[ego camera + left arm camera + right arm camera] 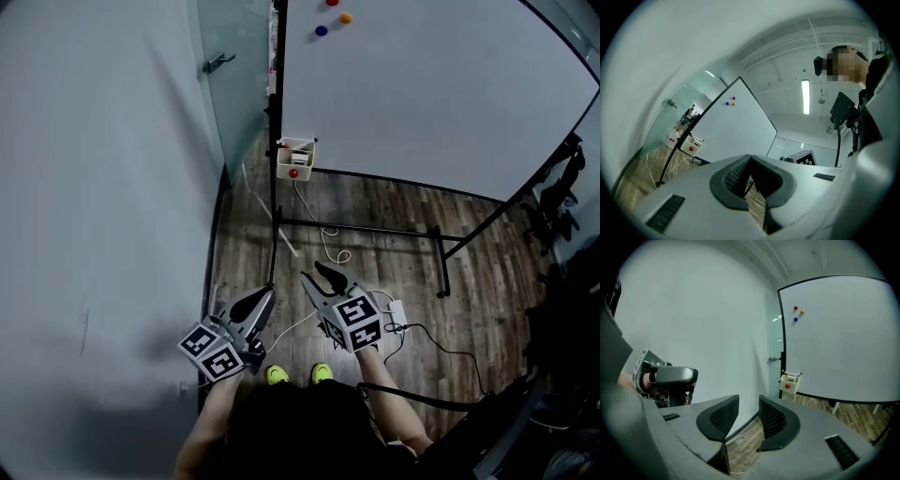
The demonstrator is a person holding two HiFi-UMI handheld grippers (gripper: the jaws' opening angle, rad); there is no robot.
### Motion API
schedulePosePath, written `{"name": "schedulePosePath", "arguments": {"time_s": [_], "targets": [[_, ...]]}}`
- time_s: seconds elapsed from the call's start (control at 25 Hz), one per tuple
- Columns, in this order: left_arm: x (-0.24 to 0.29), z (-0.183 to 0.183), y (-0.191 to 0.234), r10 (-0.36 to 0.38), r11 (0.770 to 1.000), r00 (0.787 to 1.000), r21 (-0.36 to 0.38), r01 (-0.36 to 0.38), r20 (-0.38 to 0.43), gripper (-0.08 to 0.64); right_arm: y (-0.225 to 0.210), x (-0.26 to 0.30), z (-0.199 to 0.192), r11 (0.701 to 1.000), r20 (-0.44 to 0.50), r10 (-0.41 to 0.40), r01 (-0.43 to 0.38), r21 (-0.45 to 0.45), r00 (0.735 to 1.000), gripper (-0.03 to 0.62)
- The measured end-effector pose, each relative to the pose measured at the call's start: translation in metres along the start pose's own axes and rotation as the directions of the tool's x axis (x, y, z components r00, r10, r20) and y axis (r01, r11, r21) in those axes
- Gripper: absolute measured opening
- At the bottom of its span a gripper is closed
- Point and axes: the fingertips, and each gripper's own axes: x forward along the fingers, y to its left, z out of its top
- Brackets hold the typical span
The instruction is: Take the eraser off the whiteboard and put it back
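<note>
The whiteboard (pixel 431 84) stands on a black frame ahead of me. At its lower left corner hangs a small beige holder (pixel 295 157) with a red magnet on its front. The holder has small items in it, and I cannot tell the eraser apart among them. My left gripper (pixel 268 294) is low and far short of the board, its jaws shut with nothing between them (pixel 750 161). Just to its right, my right gripper (pixel 311 272) is open and empty (pixel 749 401). It points toward the holder (pixel 790 379).
Three coloured magnets (pixel 333 17) sit high on the board. A glass door with a handle (pixel 217 64) and a plain wall close off the left. The stand's floor bar (pixel 375 228), white cables (pixel 328 246) and a power strip (pixel 395 309) lie on the wood floor. A dark chair (pixel 555 192) is at right.
</note>
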Motion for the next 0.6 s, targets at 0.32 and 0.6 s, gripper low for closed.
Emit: {"name": "schedulePosePath", "arguments": {"time_s": [0.32, 0.6], "targets": [[0.024, -0.019, -0.021, 0.013, 1.000, 0.999, 0.022, -0.012, -0.039, 0.020, -0.008, -0.039, -0.016, 0.997, 0.029, -0.001, -0.002, 0.076, 1.000, 0.023], [0.035, -0.040, -0.026, 0.031, 1.000, 0.997, 0.007, -0.030, -0.064, 0.020, -0.015, -0.052, -0.022, 0.996, 0.024, 0.043, -0.045, 0.076, 0.999, 0.020]]}}
